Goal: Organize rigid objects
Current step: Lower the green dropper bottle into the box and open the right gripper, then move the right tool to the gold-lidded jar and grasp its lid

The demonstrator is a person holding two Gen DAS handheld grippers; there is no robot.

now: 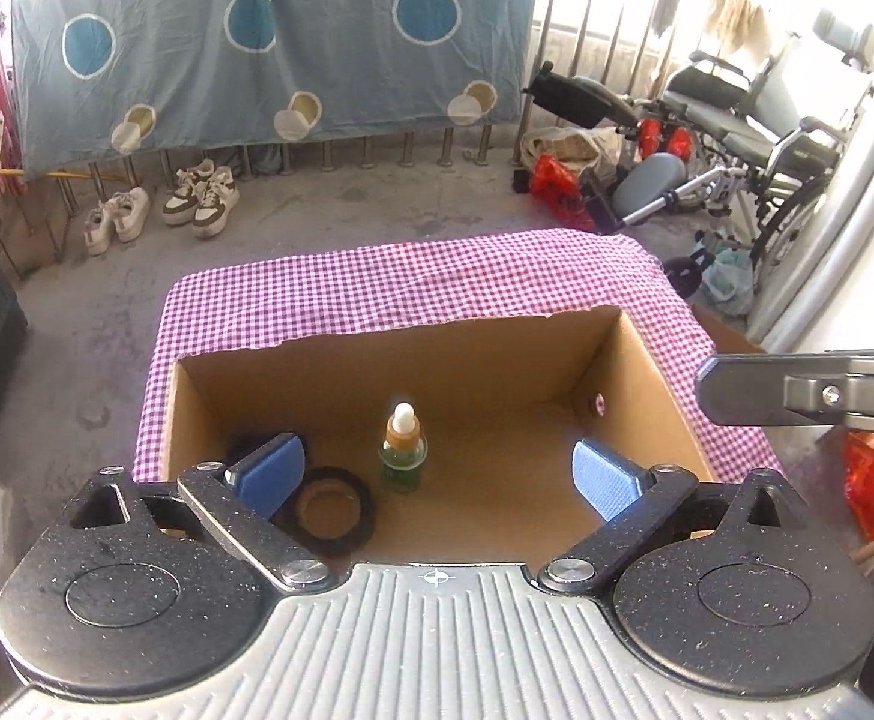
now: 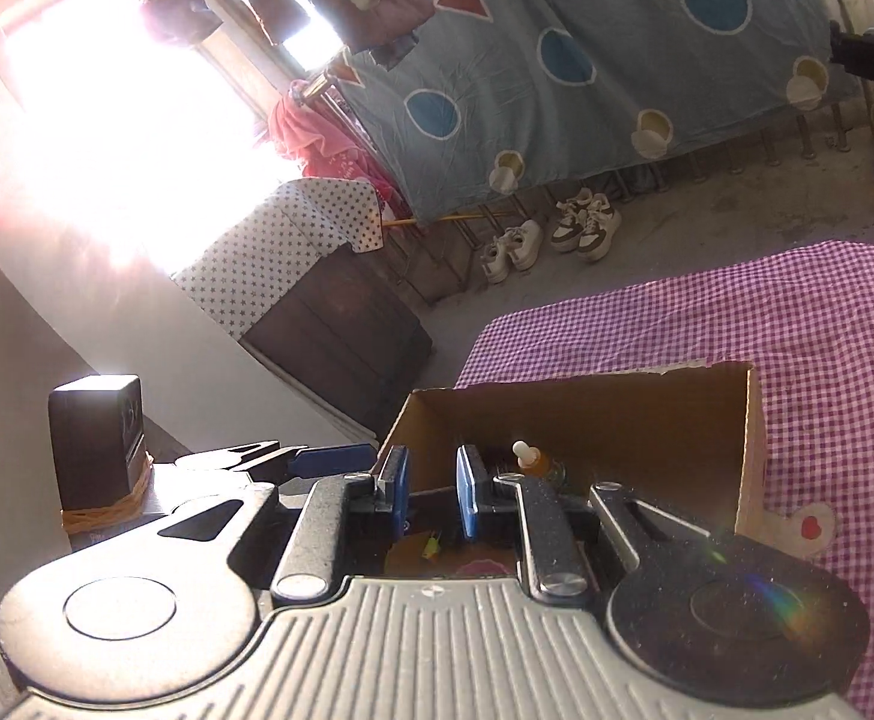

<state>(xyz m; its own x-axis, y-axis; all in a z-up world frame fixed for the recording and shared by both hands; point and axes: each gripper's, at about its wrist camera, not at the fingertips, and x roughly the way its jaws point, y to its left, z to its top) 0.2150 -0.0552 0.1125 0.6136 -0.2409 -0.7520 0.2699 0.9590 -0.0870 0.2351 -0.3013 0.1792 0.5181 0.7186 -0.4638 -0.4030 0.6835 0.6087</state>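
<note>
An open cardboard box (image 1: 647, 372) stands on a purple checked cloth (image 1: 413, 282). Inside it a small dropper bottle (image 1: 402, 450) with a white cap stands upright, and a black tape roll (image 1: 332, 510) lies flat to its left. My left gripper (image 1: 437, 477) hovers over the box, open and empty. My right gripper (image 2: 431, 495) is partly open with nothing between its blue pads, above the box's left corner (image 2: 413, 414). The bottle (image 2: 530, 459) shows just past its right finger. The right gripper's side enters the left wrist view (image 1: 797, 390).
The left gripper's body (image 2: 245, 462) and its black camera block (image 2: 98, 438) sit left of my right gripper. A dark cabinet (image 2: 341, 342), shoes (image 1: 197, 198) on the floor, a hanging blue sheet (image 1: 269, 42) and a wheelchair (image 1: 755, 120) surround the table.
</note>
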